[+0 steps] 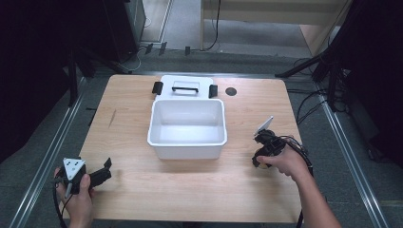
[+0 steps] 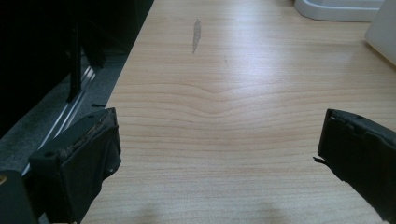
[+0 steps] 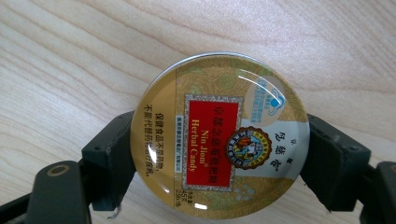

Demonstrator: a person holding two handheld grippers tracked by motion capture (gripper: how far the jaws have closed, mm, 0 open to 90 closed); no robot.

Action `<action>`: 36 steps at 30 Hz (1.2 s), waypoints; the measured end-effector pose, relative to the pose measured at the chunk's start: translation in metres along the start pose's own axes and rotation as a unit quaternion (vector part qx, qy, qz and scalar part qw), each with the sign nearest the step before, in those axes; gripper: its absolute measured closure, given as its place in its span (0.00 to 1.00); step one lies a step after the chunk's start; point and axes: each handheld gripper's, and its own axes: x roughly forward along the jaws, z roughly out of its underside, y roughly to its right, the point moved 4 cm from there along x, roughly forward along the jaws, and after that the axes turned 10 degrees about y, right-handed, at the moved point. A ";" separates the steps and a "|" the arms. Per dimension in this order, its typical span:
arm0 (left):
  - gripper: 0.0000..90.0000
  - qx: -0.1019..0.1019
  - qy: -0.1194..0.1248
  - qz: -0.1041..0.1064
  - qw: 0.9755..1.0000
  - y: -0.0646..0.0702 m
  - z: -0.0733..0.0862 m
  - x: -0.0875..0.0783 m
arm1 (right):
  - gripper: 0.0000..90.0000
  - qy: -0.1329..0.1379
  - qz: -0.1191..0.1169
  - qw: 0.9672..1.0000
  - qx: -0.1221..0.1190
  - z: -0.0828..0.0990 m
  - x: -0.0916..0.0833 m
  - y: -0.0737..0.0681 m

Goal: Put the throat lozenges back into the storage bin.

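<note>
Lower left of the high view we see the left tongs apart over bare surface. Centre, white bin, nothing inside. Lower right, right tongs clamped on candy tin.

A light wooden table stood in front of me, its top pale with wavy grain. Near the middle sat a white rectangular plastic bin, open at the top and showing nothing inside. Just behind it, touching or nearly touching its far wall, a white lid lay flat on the wood, with a dark handle in its centre and a black clip at each end. A small dark round spot marked the surface to the right of that lid. To the right of the bin, a round gold candy tin lay on the wood, label up. A grey smudge showed toward the left edge.
</note>
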 end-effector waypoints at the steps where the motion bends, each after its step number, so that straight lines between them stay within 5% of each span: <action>1: 0.00 0.000 0.000 0.000 1.000 0.000 0.000 0.000 | 0.23 0.003 -0.003 1.000 -0.003 0.000 -0.001 0.000; 21: 0.00 -0.002 -0.001 0.001 1.000 0.000 0.000 0.000 | 0.23 0.026 -0.005 0.997 -0.078 -0.016 -0.054 -0.008; 36: 0.00 -0.002 -0.001 0.000 1.000 0.000 0.000 0.000 | 0.23 0.043 -0.005 0.998 -0.048 -0.034 -0.088 -0.005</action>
